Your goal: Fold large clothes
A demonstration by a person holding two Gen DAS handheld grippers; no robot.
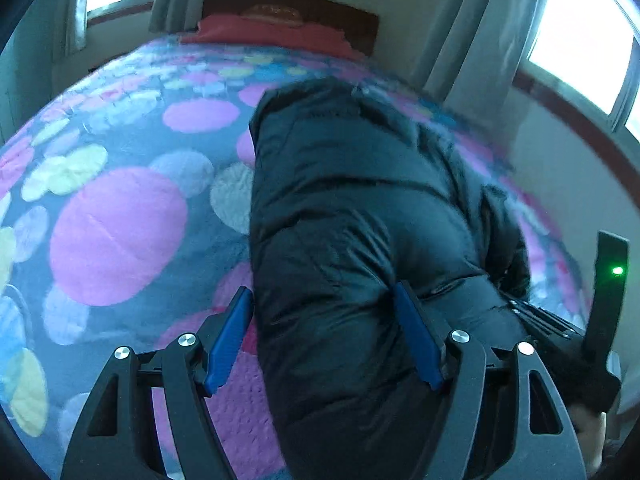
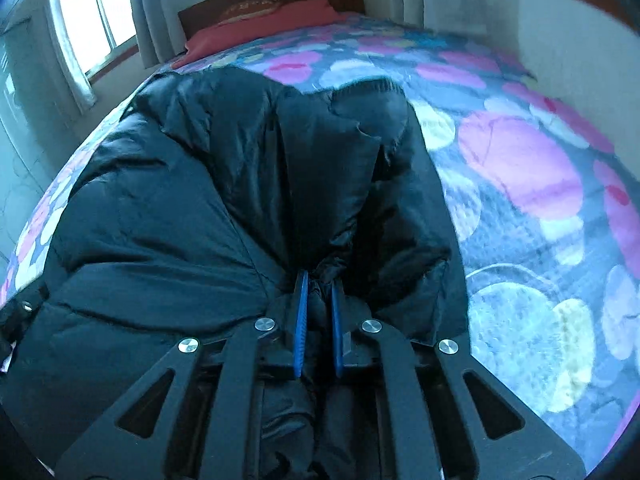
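A bulky black quilted puffer jacket lies on a bed covered by a fleece blanket printed with pink, yellow and pale circles, reaching from the blanket's near edge up towards the red pillow at the dark wooden headboard. The right gripper is clenched on a bunched fold of the jacket, its 2 blue-padded fingers pinching the fabric near the bed's near edge. The left gripper stands released, jaws wide apart, straddling the jacket's side edge; whether its fingers touch the cloth cannot be told.
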